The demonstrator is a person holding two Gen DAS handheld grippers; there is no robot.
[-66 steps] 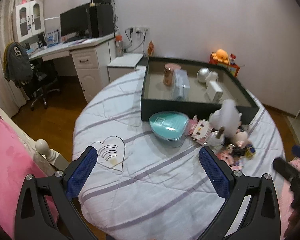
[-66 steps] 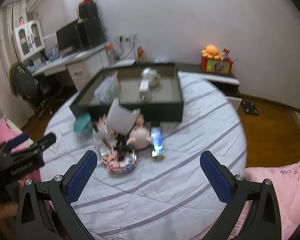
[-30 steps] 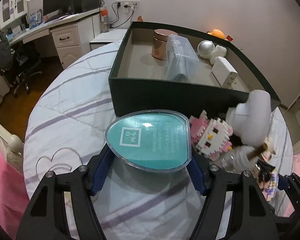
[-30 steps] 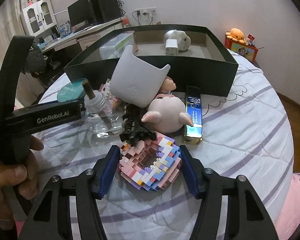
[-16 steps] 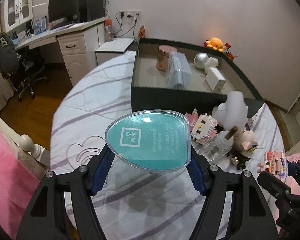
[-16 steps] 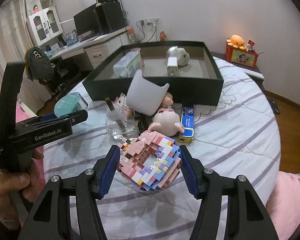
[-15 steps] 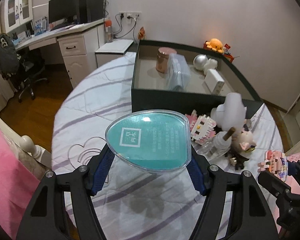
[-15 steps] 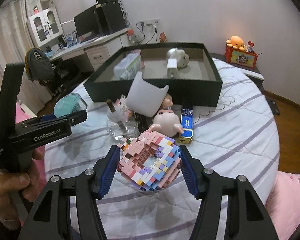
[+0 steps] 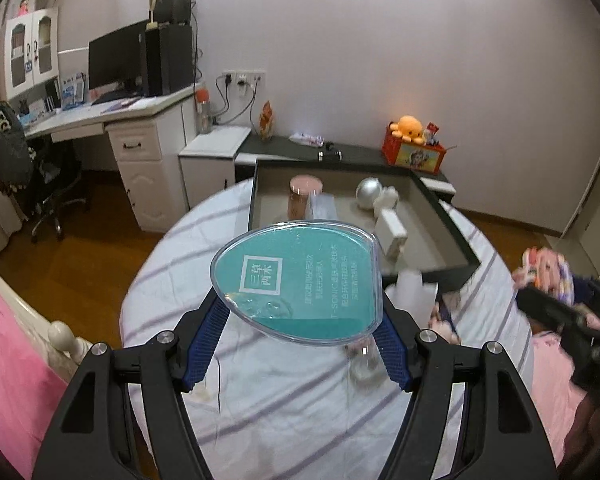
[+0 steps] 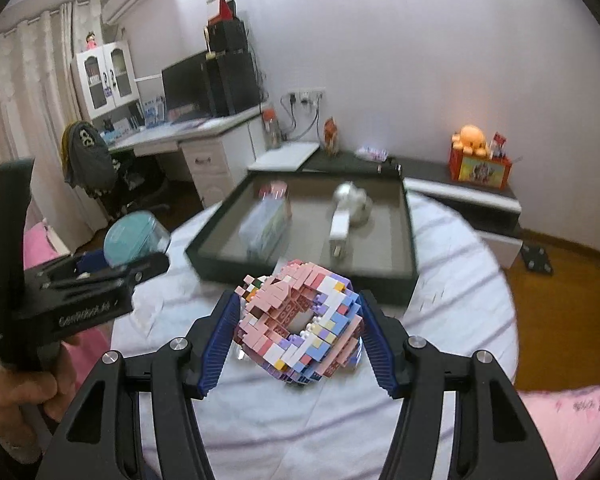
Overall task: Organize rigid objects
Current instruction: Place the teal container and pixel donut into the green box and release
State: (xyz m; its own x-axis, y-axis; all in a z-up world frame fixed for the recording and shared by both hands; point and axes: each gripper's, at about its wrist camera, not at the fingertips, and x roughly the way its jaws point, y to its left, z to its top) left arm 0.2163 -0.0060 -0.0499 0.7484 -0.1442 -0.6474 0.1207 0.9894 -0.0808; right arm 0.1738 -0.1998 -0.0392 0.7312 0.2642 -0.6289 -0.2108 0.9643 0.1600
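My left gripper is shut on a teal heart-shaped box with a clear lid, held high above the round table. My right gripper is shut on a pink and purple brick-built ring, also lifted off the cloth. In the right wrist view the left gripper shows at the left with the teal box, gripped by a hand. The dark open box stands at the table's far side with a copper jar, a silver ball and a white charger inside.
A white cup-like piece, a clear glass bottle and small toys lie on the striped tablecloth before the box. A desk with a monitor and a chair stand at the left. Pink bedding borders the table.
Both grippers closed on their objects on the cloth, then rose with them; the teal box and the brick ring now hang well above the table, which looks smaller.
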